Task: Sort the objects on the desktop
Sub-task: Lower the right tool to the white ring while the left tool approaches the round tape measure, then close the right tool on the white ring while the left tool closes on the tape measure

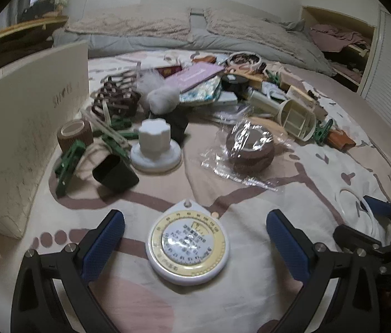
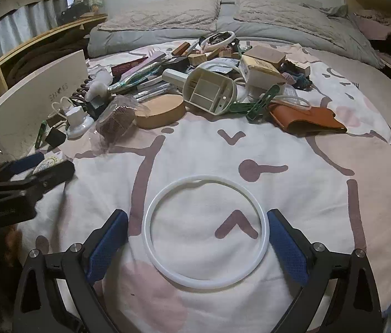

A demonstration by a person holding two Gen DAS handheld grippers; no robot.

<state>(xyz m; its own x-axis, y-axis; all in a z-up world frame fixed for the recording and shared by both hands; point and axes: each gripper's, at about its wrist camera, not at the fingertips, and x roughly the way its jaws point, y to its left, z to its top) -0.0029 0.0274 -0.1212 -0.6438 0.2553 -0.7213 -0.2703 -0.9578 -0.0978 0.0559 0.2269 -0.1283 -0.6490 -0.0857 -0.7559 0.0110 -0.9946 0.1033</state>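
Desktop objects are seen heaped across the middle of a bed (image 2: 334, 208) covered with a patterned pink and white sheet. Two items are set apart from the heap, near the foot end. A round white dial disc with a yellow ring (image 1: 186, 242) is laid flat on the sheet between the blue-padded fingers of the left tool (image 1: 195, 245); the jaws are spread wide and neither pad is touching the disc. A thin white ring (image 2: 205, 231) is laid flat on the sheet between the fingers of the right tool (image 2: 197, 245), which is likewise held wide open; its right pad is seen just beside the ring's rim, though contact cannot be judged.

In the heap, a white knob on a round base (image 1: 155, 147) is found beside a dark brown round item in clear wrapping (image 1: 251, 149). A black cup (image 1: 115, 173) is tipped on its side near green clips (image 1: 69, 163). A cream compartment organiser (image 2: 210, 91) is lying on its side, with a round tan box (image 2: 160, 111) to its left and an orange leather pouch (image 2: 306, 120) to its right. A white board (image 1: 15, 144) is stood upright along the left edge of the bed.
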